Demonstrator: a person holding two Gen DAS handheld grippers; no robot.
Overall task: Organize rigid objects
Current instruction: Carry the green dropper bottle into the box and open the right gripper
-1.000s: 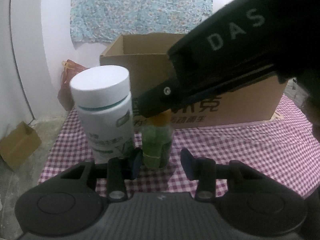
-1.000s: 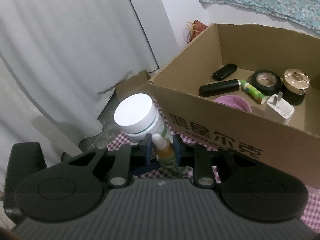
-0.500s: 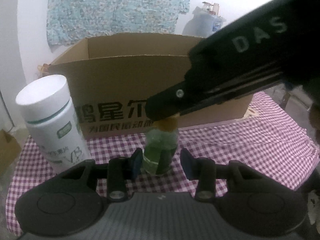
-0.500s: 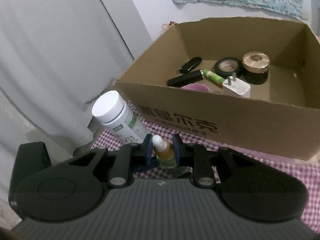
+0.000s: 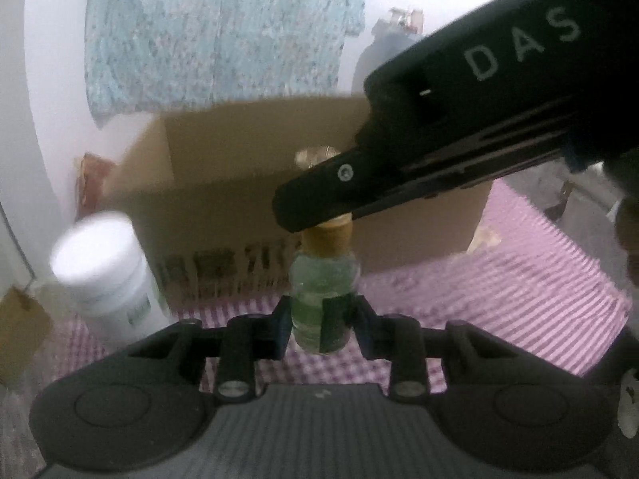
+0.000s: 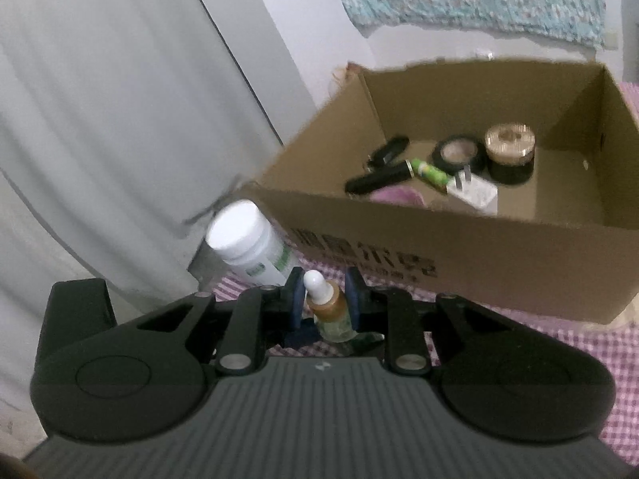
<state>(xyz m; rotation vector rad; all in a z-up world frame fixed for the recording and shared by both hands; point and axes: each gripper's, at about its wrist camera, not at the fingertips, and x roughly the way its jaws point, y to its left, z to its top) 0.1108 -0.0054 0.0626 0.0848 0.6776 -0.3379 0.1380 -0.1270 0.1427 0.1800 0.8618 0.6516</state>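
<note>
A small dropper bottle [image 5: 321, 311] with a clear greenish body, amber collar and white tip [image 6: 313, 281] hangs above the checked cloth. My right gripper [image 6: 323, 295] is shut on its amber collar, and one of its fingers [image 5: 319, 199] reaches in from the upper right in the left wrist view. My left gripper [image 5: 322, 319] has its jaws closing on the bottle's body, with both pads against the glass. A white pill bottle [image 5: 104, 275] [image 6: 247, 243] stands to the left of them, apart from both grippers.
An open cardboard box [image 6: 479, 255] [image 5: 223, 183] stands behind on the purple checked cloth [image 6: 519, 339]. It holds a black tape roll [image 6: 459, 153], a gold-lidded jar [image 6: 511, 151], a green tube [image 6: 429, 169], a white plug [image 6: 473, 191] and black items. A grey curtain [image 6: 100, 119] hangs at left.
The left jaws have narrowed onto the bottle's body. Both grippers and the bottle have risen, and the white pill bottle now sits lower left in both views.
</note>
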